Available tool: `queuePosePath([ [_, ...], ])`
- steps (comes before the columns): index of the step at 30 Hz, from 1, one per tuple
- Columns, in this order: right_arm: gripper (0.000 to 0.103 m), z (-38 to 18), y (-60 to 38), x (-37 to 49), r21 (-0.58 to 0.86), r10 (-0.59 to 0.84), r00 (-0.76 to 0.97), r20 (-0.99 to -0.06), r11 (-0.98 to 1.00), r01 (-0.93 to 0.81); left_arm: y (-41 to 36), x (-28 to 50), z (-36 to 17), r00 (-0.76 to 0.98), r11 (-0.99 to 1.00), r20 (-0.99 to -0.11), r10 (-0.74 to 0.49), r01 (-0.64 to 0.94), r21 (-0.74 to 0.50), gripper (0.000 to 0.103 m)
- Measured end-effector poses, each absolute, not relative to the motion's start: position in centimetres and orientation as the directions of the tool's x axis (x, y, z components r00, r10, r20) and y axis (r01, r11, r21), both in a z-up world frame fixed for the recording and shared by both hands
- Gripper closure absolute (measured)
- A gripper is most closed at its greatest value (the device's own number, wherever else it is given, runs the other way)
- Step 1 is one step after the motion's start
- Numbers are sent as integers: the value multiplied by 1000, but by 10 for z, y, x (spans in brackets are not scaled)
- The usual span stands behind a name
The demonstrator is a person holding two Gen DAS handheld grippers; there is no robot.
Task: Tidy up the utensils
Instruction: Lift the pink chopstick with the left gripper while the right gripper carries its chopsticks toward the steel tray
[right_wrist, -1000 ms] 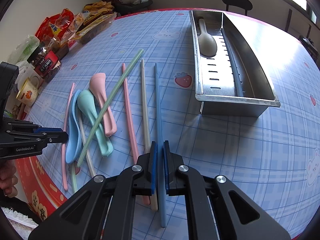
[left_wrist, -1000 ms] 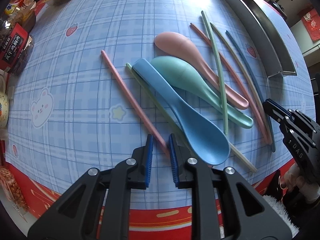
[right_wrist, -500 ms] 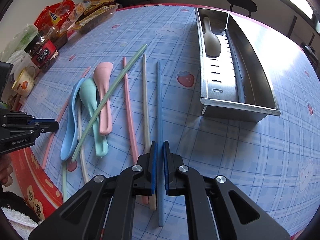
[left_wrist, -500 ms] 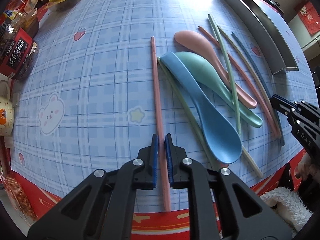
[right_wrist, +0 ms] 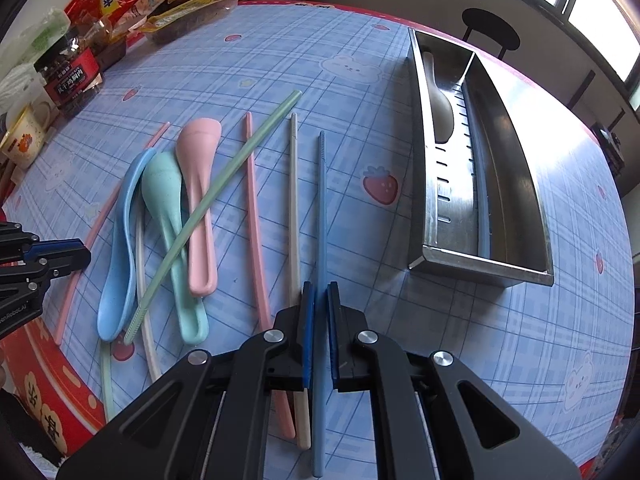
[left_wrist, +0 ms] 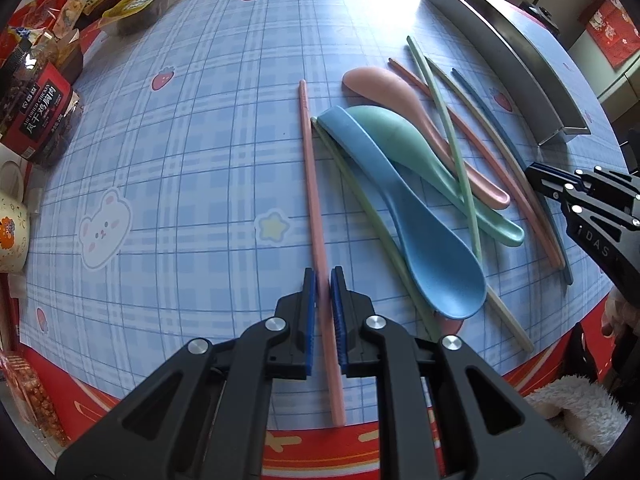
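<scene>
Left wrist view: the left gripper (left_wrist: 324, 276) is clamped on a pink chopstick (left_wrist: 314, 200), its blue pads pressed to either side of the shaft. The jaws have just been closing onto it. The chopstick's long axis runs along the line of the fingers, its ribbed tip pointing away toward the far side of the blue checked tablecloth (left_wrist: 180, 160) and its butt end passing back under the gripper toward the red table edge. Just to its right lie a blue spoon (left_wrist: 404, 216), a green spoon (left_wrist: 416, 148) and a pink spoon (left_wrist: 396, 96), crossed by other chopsticks. The right gripper (left_wrist: 538, 176) shows at the right edge.

Right wrist view: the right gripper (right_wrist: 320, 292) is shut tight on a blue chopstick (right_wrist: 322, 208). This chopstick also lies along the fingers, tip pointing away across the table, its rear end reaching past the pads toward the camera. A cream chopstick (right_wrist: 294, 200) lies beside it on the left. The steel utensil tray (right_wrist: 480, 260) stands well to the right; a pale spoon (right_wrist: 440, 108) lies in its slotted left compartment, and what seems to be another blue chopstick rests against the divider.
</scene>
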State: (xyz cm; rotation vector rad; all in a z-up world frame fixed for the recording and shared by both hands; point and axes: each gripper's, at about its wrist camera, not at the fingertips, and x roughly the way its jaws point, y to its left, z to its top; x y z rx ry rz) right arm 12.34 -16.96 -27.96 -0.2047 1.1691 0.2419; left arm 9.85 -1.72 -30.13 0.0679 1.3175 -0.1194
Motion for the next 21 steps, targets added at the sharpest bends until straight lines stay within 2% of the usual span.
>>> queuePosePath([
  [5, 96, -279, -172, 126, -10, 93, 350, -932, 959, -283, -17, 92, -299, 261, 989, -963, -66, 146, -28, 91],
  [11, 97, -277, -184, 116, 117, 185, 298, -937, 966, -232, 16, 89, -293, 238, 983, -954, -180, 15, -182, 93],
  [15, 97, -261, -197, 101, 216, 274, 345, -898, 956, -198, 42, 80, -279, 283, 963, -931, -232, -68, -260, 93],
  [21, 97, -238, -212, 94, 271, 321, 403, -857, 946, -176, 55, 72, -248, 347, 948, -899, -266, -74, -309, 93],
])
